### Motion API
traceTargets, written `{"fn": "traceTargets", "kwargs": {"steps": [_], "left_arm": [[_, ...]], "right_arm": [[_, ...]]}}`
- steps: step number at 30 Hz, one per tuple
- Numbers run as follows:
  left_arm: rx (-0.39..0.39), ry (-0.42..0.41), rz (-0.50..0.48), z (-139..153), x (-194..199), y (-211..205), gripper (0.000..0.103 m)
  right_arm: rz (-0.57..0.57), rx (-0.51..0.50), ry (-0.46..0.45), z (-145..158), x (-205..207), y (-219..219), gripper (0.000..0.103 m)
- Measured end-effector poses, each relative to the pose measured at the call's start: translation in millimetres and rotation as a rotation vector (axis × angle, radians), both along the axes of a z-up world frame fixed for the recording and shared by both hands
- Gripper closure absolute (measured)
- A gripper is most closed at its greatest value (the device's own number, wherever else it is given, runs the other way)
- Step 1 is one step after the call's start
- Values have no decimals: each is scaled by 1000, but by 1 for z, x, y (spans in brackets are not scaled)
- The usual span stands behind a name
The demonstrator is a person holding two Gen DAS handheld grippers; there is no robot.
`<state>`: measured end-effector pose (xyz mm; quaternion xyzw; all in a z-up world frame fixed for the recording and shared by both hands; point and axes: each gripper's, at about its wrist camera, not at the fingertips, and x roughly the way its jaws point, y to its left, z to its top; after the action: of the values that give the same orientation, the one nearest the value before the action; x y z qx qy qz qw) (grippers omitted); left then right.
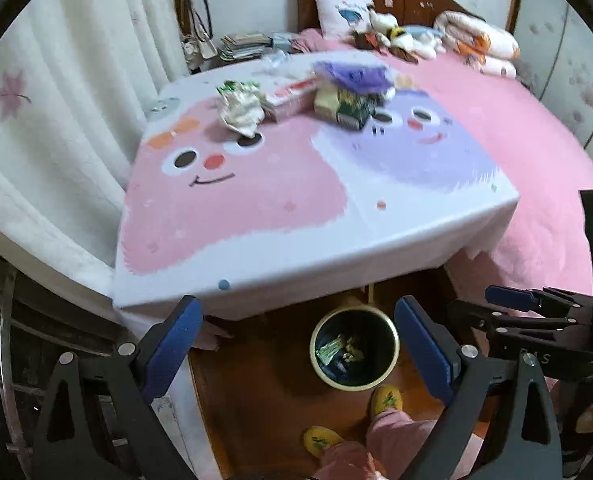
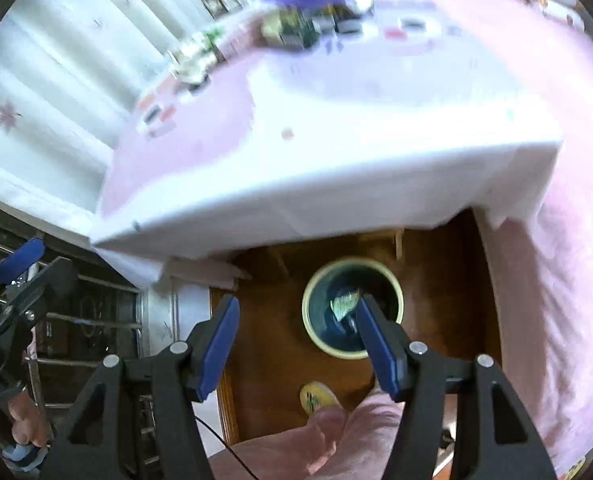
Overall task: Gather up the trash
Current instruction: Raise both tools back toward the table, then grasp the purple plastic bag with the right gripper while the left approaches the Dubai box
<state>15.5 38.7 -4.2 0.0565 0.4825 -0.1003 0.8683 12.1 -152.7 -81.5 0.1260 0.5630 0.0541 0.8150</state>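
Note:
A round trash bin (image 1: pixel 354 348) with a pale rim stands on the wooden floor below the table's front edge, with crumpled wrappers (image 1: pixel 338 350) inside. In the right wrist view the bin (image 2: pixel 316 332) lies just past my fingers. On the far part of the table lie a crumpled white wrapper (image 1: pixel 240 107), a pink box (image 1: pixel 292 96), a green-and-cream packet (image 1: pixel 346 109) and a purple bag (image 1: pixel 352 74). My left gripper (image 1: pixel 296 340) hangs open above the floor, nothing between its fingers. My right gripper (image 2: pixel 296 340) is open and empty too; it shows at the left view's right edge.
The table (image 1: pixel 256 208) carries a pink and lilac cartoon cloth. A pink bed (image 1: pixel 536 152) with pillows and plush toys lies to the right, white curtains (image 1: pixel 56 92) to the left. A person's yellow slippers (image 1: pixel 386 398) and pink trouser legs stand by the bin.

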Motion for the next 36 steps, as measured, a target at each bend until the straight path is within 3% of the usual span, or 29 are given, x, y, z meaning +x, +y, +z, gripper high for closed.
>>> {"fn": "traceTargets", "kwargs": {"steps": [4, 10, 14, 26, 28, 36], "left_arm": [[-53, -24, -5, 19, 2, 8, 7], [-70, -113, -18, 45, 4, 12, 7], [-80, -106, 3, 50, 16, 13, 7], [-91, -38, 64, 41, 83, -13, 7], [-85, -27, 68, 37, 100, -24, 7], [-95, 21, 111, 20, 178, -76, 7]], "right_arm": [[-5, -30, -98, 36, 2, 5, 42], [11, -64, -198, 75, 10, 8, 42], [37, -107, -239, 87, 20, 8, 42], [123, -104, -237, 85, 91, -10, 38], [146, -111, -241, 84, 110, -17, 32], [246, -157, -257, 79, 213, -62, 26]]}}
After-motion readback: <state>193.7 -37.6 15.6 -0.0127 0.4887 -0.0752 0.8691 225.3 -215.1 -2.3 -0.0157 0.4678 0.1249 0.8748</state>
